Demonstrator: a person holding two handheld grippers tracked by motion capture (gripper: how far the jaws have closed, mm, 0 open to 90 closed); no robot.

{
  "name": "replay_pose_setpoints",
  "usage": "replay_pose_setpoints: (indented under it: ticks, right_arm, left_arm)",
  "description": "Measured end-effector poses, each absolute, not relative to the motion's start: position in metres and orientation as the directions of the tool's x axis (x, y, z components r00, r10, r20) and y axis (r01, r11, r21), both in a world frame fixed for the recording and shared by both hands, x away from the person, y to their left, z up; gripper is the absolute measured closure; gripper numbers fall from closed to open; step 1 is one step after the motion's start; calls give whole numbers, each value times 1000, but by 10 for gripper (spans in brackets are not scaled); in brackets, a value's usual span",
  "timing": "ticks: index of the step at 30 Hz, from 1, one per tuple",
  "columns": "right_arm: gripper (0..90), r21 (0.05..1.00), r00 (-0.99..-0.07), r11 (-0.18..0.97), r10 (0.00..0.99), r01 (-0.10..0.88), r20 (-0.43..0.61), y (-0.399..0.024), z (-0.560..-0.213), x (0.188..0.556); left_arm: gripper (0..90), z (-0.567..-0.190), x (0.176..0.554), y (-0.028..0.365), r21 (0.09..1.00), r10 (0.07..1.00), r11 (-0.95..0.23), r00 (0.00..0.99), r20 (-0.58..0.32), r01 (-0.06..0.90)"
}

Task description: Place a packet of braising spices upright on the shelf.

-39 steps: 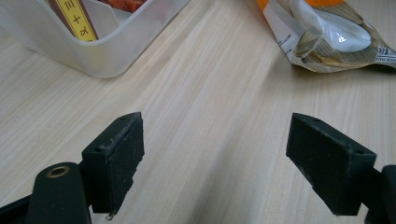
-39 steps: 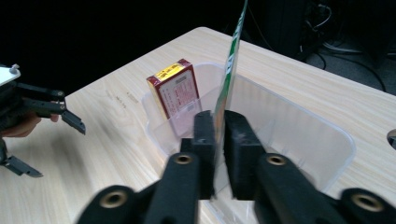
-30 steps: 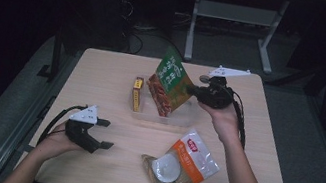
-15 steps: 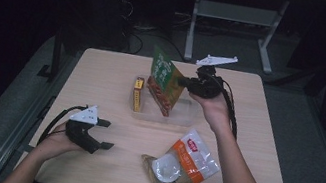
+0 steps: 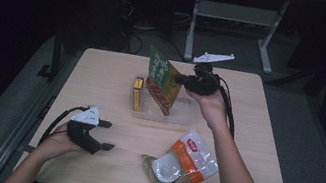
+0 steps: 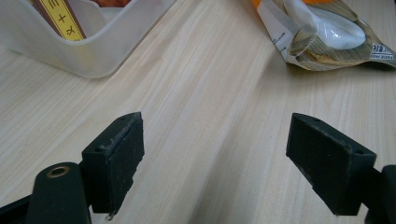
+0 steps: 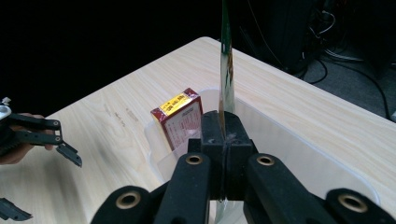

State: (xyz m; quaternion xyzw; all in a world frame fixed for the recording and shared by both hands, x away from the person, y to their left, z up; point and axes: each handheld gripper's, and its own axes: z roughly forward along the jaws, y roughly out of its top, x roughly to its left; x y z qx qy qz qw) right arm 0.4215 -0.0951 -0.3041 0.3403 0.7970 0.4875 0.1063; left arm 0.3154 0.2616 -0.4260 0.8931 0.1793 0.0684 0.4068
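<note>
Currently the right gripper (image 5: 184, 80), jaws pinched on a green snack pouch's (image 5: 163, 80) thin edge over the clear bin (image 5: 181, 117), could let it slip, while the left gripper (image 5: 103, 135) rests wide open and empty on the tabletop (image 5: 102, 81).

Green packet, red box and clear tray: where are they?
Green packet (image 5: 162, 78), high view, printed face.
Red box (image 7: 180, 122), right gripper view, front face.
Clear tray (image 6: 100, 51), left gripper view, rounded corner wall.

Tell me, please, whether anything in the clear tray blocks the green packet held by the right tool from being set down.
Only the red box stands at the clear tray's left end; the floor under the green packet looks free.
</note>
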Motion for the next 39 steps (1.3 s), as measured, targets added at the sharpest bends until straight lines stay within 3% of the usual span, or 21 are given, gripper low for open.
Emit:
replay_pose_setpoints:
  ticks: [10,17,24,39]
  right_arm:
    - [536,856,-738,279,655,434,161,-106,-312,417]
    - [375,868,-743,268,651,417,155,-122,-314,406]
    - [316,872,-759,296,639,390,123,-136,-324,391]
    - [318,846,-776,371,626,383,77,-163,-358,352]
  left_arm:
    - [185,-426,314,261,752,379,-600,925,-33,272]
    - [178,-427,314,260,750,383,-598,923,-43,284]
    - [154,-428,315,259,742,389,-603,920,-46,293]
    - [156,-426,311,252,725,420,-613,907,-37,314]
